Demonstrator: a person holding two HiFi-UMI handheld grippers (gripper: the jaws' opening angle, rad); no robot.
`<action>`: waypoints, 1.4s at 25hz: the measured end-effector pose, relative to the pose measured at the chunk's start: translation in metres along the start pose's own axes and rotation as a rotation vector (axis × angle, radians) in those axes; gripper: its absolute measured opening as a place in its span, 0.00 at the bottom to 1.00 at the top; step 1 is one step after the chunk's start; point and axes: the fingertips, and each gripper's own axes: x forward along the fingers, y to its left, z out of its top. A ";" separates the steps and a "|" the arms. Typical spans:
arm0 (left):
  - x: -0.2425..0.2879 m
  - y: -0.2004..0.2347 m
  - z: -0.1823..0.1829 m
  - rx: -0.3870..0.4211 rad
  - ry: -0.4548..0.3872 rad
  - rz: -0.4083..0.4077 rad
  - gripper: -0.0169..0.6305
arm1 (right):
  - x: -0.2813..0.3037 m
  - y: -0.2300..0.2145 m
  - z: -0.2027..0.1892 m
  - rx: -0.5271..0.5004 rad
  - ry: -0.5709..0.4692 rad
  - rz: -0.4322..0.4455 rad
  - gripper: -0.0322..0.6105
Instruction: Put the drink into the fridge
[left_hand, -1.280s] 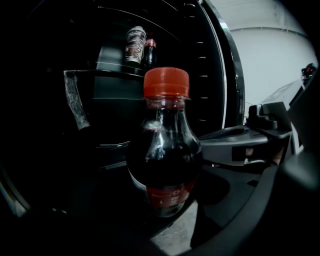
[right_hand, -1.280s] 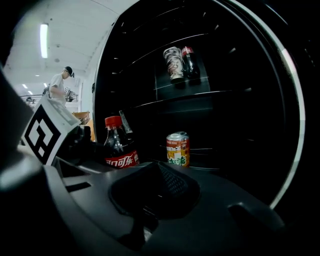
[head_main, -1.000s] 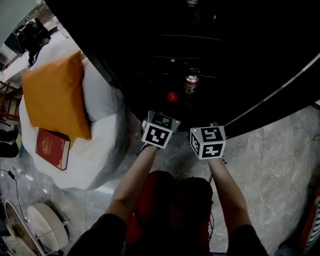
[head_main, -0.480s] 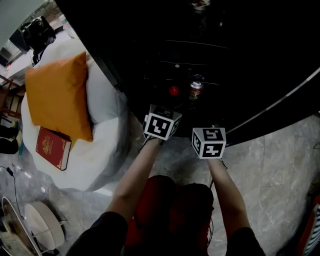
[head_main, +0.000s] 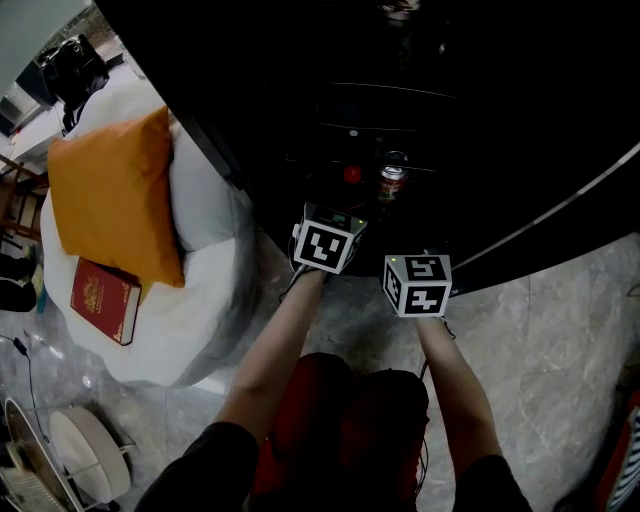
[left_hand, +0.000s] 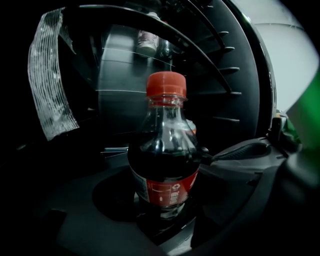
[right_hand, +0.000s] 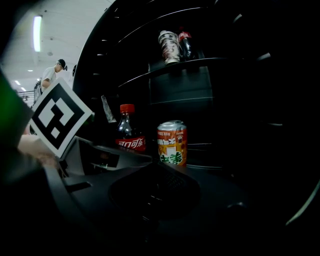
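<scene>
The left gripper (head_main: 342, 200) is clamped on the drink (left_hand: 165, 160), a red-capped cola bottle (white 可口可乐 on its red label). It is inside the dark fridge (right_hand: 200, 85), just beside 1 orange can (right_hand: 172, 144). The right gripper (right_hand: 160, 175) has its jaws together, empty.

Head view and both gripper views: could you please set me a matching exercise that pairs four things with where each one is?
Things:
1. cola bottle
2. orange can
3. red book
4. orange pillow

Places:
A. flat on the near half of the white beanbag
B. standing free on the fridge shelf
C. gripped between the jaws of the left gripper
D. on the beanbag's far half

Pairs: 1-C, 2-B, 3-A, 4-D
</scene>
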 end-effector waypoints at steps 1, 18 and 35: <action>0.001 0.001 0.001 0.001 -0.002 0.002 0.52 | 0.001 0.000 0.000 0.000 -0.001 0.001 0.08; 0.016 0.012 0.009 -0.010 -0.022 0.032 0.52 | 0.000 0.001 -0.009 0.004 0.019 0.002 0.08; -0.012 0.006 0.022 -0.030 -0.127 0.065 0.58 | -0.024 0.005 -0.005 -0.007 0.006 -0.023 0.08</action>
